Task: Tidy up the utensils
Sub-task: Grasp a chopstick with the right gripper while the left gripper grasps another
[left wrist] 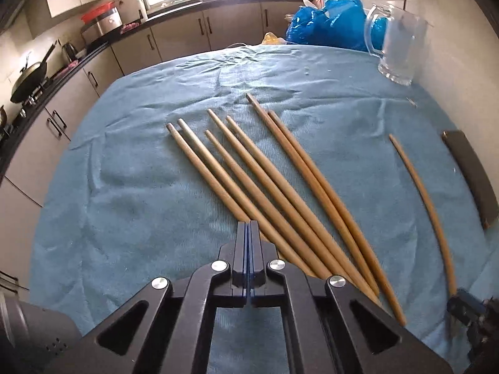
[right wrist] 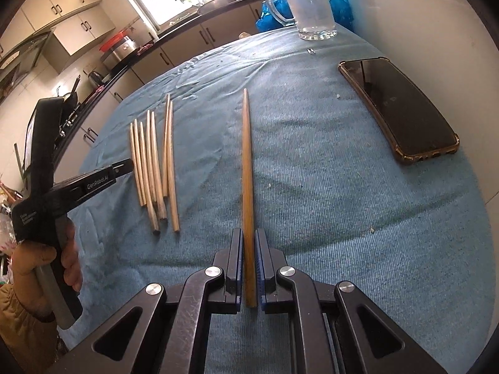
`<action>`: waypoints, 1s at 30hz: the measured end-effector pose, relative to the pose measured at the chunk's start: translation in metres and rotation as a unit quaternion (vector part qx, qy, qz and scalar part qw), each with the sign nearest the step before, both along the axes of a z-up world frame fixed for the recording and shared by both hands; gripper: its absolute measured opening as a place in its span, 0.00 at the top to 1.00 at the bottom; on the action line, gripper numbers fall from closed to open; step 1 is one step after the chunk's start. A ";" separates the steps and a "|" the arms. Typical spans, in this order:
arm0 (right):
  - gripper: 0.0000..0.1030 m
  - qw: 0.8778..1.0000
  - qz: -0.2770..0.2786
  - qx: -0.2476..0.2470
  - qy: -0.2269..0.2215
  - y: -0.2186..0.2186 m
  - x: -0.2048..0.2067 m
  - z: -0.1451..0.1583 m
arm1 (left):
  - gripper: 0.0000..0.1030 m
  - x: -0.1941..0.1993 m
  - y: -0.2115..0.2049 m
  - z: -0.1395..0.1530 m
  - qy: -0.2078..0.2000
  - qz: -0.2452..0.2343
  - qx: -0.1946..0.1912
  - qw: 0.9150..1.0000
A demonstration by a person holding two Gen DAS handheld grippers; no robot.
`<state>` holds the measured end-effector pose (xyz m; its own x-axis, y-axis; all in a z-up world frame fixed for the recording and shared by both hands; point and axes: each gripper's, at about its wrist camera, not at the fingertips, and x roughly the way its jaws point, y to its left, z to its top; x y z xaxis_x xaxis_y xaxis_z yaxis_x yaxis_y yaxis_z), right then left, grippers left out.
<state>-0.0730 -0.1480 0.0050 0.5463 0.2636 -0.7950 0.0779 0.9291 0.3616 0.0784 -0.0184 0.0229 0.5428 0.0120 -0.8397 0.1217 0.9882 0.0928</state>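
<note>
Holding one wooden chopstick (right wrist: 248,168) in my right gripper (right wrist: 249,265), jaws closed on its thick end, its tip pointing away over the blue cloth (right wrist: 312,187). My left gripper (left wrist: 250,243) is fully closed and empty, just above the near ends of seven chopsticks (left wrist: 265,187) lying side by side. A glass mug (right wrist: 312,3) and a phone (right wrist: 399,109) sit beyond.

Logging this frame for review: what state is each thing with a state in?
left hand-held gripper: shut, holding nothing.
right hand-held gripper: shut on the single chopstick.
single chopstick: gripped at one end, the rest out over the blue cloth.
chopstick bundle: seven, lying loose side by side on the cloth.
glass mug: upright, looks empty.
phone: flat, screen dark.
</note>
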 end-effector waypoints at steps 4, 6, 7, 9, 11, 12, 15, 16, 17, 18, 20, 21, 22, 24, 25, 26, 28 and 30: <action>0.92 1.000 -0.004 -0.003 0.000 0.002 0.004 0.000 | 0.96 0.014 -0.007 0.001 0.010 0.009 0.013 1.000; 0.92 1.000 -0.007 -0.002 -0.001 0.001 0.005 0.000 | 0.96 0.015 -0.012 0.002 0.006 0.009 0.017 1.000; 0.92 1.000 -0.008 -0.002 -0.002 0.001 0.006 0.000 | 0.95 0.014 -0.017 0.001 -0.001 0.008 0.028 1.000; 0.92 1.000 -0.009 -0.001 -0.001 0.000 0.008 0.000 | 0.99 0.008 -0.022 -0.002 -0.013 0.002 0.059 0.998; 0.92 1.000 -0.007 -0.001 0.002 -0.001 0.010 0.000 | 1.00 -0.003 -0.028 -0.008 -0.026 -0.020 0.112 0.993; 0.92 1.000 -0.006 0.001 0.004 -0.001 0.010 0.000 | 1.00 -0.012 -0.028 -0.011 -0.033 -0.031 0.127 0.991; 0.92 1.000 -0.002 0.002 0.010 -0.002 0.009 0.000 | 1.00 -0.034 -0.018 -0.013 -0.037 -0.041 0.137 0.989; 0.92 1.000 -0.001 -0.003 0.012 -0.002 0.008 0.000 | 1.00 -0.041 -0.011 -0.012 -0.036 -0.040 0.132 0.990; 0.92 1.000 0.000 -0.006 0.013 -0.001 0.006 0.000 | 1.00 -0.047 -0.005 -0.011 -0.033 -0.039 0.122 0.991; 0.92 1.000 0.001 -0.012 0.015 0.000 0.004 0.001 | 1.00 -0.054 0.002 -0.009 -0.029 -0.037 0.105 0.993; 0.92 1.000 0.003 -0.016 0.020 0.000 -0.003 0.001 | 1.00 -0.071 0.018 -0.005 -0.017 -0.034 0.065 0.997; 0.92 1.000 0.006 -0.016 0.022 0.000 -0.008 0.001 | 1.00 -0.080 0.024 -0.003 -0.009 -0.036 0.042 0.998; 0.92 1.000 0.007 -0.016 0.024 0.000 -0.012 0.001 | 1.00 -0.092 0.031 -0.003 0.006 -0.038 0.014 0.999; 0.92 0.999 0.010 -0.013 0.032 -0.002 -0.025 0.001 | 1.00 -0.115 0.042 -0.007 0.028 -0.046 -0.025 0.998; 0.92 0.999 0.012 -0.010 0.034 -0.002 -0.035 0.003 | 1.00 -0.133 0.047 -0.008 0.029 -0.058 -0.027 0.998; 0.92 0.999 0.015 -0.011 0.037 -0.002 -0.043 0.004 | 1.00 -0.143 0.050 -0.007 0.032 -0.065 -0.036 0.997; 0.92 0.998 0.026 -0.012 0.052 -0.001 -0.063 0.003 | 1.00 -0.165 0.063 -0.004 0.048 -0.076 -0.070 0.993; 0.92 0.997 0.038 -0.019 0.057 -0.001 -0.077 0.005 | 1.00 -0.175 0.074 0.004 0.045 -0.077 -0.091 0.992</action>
<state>-0.1497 -0.1487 0.0096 0.4318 0.2700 -0.8606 0.0455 0.9464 0.3198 -0.0969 0.0553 0.0274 0.4495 -0.2213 -0.8655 0.2725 0.9566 -0.1031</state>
